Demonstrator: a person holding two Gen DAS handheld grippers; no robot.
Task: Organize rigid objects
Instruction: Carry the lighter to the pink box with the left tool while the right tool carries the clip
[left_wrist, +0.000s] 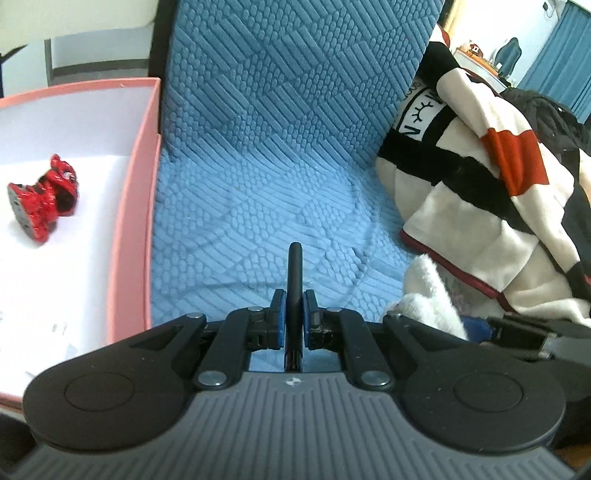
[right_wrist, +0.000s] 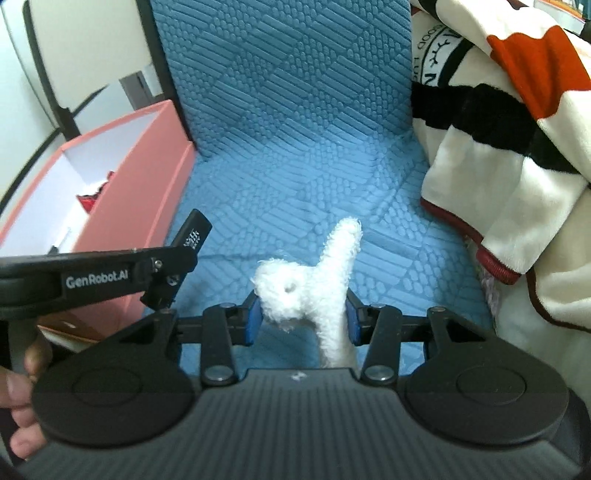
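My left gripper (left_wrist: 294, 314) is shut on a thin black stick-like object (left_wrist: 294, 280) that stands up between its blue pads; the same black object (right_wrist: 194, 232) sticks out of that gripper at the left of the right wrist view. My right gripper (right_wrist: 301, 314) is shut on a white fluffy plush toy (right_wrist: 317, 280), held above the blue quilted seat (right_wrist: 295, 177). The plush (left_wrist: 432, 299) also shows at the right in the left wrist view. A pink box (left_wrist: 136, 192) with a white inside lies to the left and holds a red figurine (left_wrist: 44, 199).
A white, black and red blanket (left_wrist: 480, 177) is heaped on the right side of the seat (left_wrist: 266, 206). The blue padded backrest (left_wrist: 295, 81) rises behind. A hand (right_wrist: 18, 398) grips the left tool at the lower left of the right wrist view.
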